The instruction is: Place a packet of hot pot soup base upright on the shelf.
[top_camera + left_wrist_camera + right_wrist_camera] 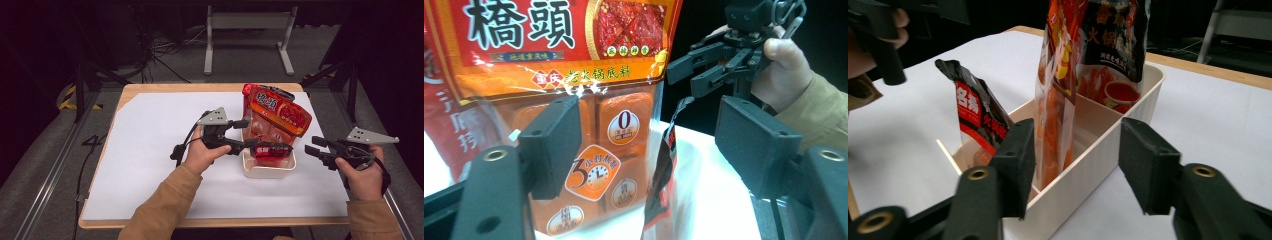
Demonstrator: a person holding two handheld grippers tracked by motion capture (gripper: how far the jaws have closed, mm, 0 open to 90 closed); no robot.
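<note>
Worktop under white sheeting carries a cream divided bin at its right-centre, with three packets standing in it. The large red-and-orange pouch stands tallest and leans to the right; a dark-topped pouch stands in the far compartment, and a small black-and-red sachet tilts in the near compartment. The left gripper has its jaws spread on either side of the large pouch's clear lower edge, not yet pinching. The likely step is to grip that pouch, so the jaws should close low on the firm seam rather than on the slack film. The right gripper hovers apart to the right of the bin, jaws spread and empty, well placed to steady the bin wall.
</note>
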